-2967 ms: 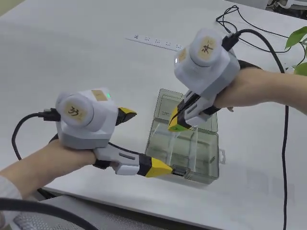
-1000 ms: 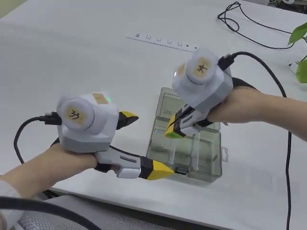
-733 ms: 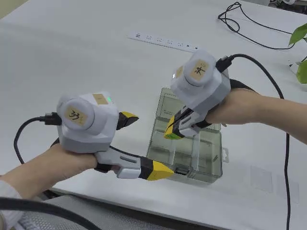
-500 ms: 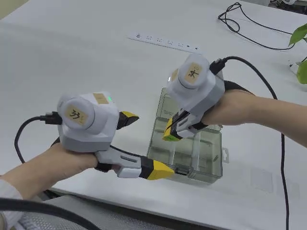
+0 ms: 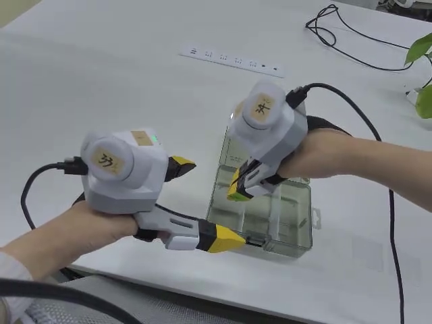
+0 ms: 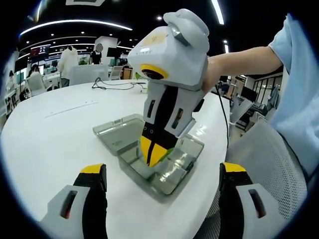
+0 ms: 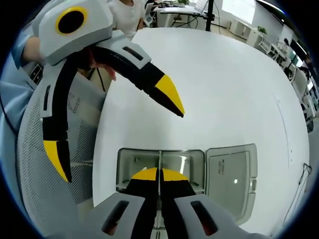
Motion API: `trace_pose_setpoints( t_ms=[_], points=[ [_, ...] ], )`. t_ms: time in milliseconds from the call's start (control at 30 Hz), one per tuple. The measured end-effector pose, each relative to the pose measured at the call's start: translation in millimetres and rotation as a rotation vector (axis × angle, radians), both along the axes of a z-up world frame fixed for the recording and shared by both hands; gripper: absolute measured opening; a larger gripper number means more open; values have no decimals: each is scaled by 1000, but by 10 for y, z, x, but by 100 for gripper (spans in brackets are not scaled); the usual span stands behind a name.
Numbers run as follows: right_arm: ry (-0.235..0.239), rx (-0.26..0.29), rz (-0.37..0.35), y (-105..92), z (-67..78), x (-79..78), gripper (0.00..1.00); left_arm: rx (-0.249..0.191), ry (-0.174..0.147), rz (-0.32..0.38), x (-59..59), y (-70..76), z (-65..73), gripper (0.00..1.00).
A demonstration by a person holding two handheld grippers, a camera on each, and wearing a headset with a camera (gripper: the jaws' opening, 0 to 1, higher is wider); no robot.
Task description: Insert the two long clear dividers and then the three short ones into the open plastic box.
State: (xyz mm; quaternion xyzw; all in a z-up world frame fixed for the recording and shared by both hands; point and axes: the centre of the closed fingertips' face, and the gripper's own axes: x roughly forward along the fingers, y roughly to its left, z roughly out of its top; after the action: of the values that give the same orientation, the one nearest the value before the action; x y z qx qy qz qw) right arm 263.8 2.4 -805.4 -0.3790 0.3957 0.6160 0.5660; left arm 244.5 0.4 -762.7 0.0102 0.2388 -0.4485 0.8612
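Mid-insert of a divider, by the look of it. At 4 o'clock in head view: open plastic box (image 5: 287,244) near the workbench edge, lid (image 7: 232,174) laid flat on its 12 o'clock side. Directly over the box, tips down into it: right gripper (image 5: 237,191), pressed together on what looks like the top edge of a clear divider (image 7: 159,164) standing edge-on across the middle of the tray. Hard to count dividers already seated, clear on clear. At 7 o'clock: left gripper (image 5: 202,201), spread wide, pinching nothing, lower tip just beside the box's near wall, not clearly touching. Power strip (image 5: 233,59) well apart at 12 o'clock, irrelevant.

To do this well: keep the divider upright, line both ends up with the wall slots, press straight down, no twisting. Use the left gripper to brace the box against sliding. Release only once seated flush; otherwise risks a tilted divider or a missed slot.
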Motion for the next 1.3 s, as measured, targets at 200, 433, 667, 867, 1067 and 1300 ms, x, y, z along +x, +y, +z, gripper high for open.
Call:
trace_pose_setpoints(
  t_ms=[200,433,667,867,1067,1300],
  points=[
    [-3,-1,6,7,10,-9,1,3,-4,-2,9,6,4,96],
    [-29,13,66,10,-5,1,4,5,-5,-3,20,16,16,95],
    [-32,83,53,-2,58,24,26,4,-4,-1,29,11,7,95],
    [-24,161,26,-26,150,41,42,4,-3,1,27,8,10,96],
    [-30,232,-12,-77,217,78,60,7,-1,5,20,20,11,96],
    [-22,292,-58,-125,249,63,81,10,-2,13,24,46,24,96]
  ],
)
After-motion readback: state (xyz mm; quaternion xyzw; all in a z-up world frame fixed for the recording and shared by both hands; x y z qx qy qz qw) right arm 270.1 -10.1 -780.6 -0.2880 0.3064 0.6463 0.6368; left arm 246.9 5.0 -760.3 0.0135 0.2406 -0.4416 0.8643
